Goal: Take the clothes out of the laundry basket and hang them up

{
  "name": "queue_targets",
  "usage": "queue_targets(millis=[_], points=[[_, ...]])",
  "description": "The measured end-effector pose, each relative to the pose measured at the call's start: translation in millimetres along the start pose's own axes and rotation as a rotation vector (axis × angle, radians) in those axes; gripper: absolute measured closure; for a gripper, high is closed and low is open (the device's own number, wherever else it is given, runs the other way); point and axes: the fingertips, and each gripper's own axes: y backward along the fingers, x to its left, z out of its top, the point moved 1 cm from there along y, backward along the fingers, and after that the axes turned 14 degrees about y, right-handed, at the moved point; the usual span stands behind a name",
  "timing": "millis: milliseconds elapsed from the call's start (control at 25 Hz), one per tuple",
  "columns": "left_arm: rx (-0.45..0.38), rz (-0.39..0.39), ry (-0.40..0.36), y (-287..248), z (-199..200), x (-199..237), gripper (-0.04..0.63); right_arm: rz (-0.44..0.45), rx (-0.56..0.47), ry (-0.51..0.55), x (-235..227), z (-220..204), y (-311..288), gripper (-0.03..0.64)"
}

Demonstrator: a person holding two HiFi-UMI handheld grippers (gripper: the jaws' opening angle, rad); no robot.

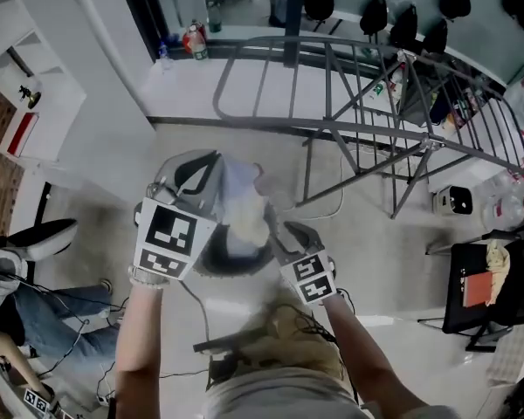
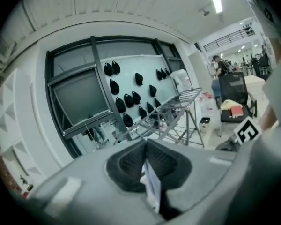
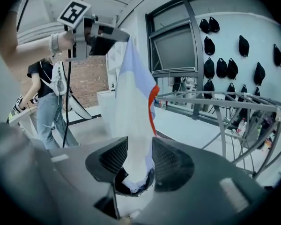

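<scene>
Left gripper [image 2: 145, 150] is clamped shut on the garment's [image 3: 136, 93] top edge, raised above the laundry basket [image 1: 211, 265]. Right gripper [image 3: 139, 146], lower over the basket, has jaws wide apart with the garment's tail hanging between them. Drying rack [image 1: 367, 85] stands beyond the basket.

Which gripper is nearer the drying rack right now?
Right. The right gripper is just short of the drying rack, open around the garment; the left gripper, shut on its top, is raised farther left.

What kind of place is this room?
Probably an office or lab, not a home: rows of black pouches on the wall, a black office chair, and a metal drying rack.
</scene>
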Motion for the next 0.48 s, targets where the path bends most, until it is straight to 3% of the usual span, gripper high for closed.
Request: queue_targets(millis=[240,480], points=[[-0.055,-0.096,-0.102,13,28,-46,0.597,-0.02,0.124,0.017,17,-54,-18,0.463],[-0.094,-0.235,-0.154,3,46,-100,0.597,-0.087,0.162,-0.011,5,-73,-5,0.454]])
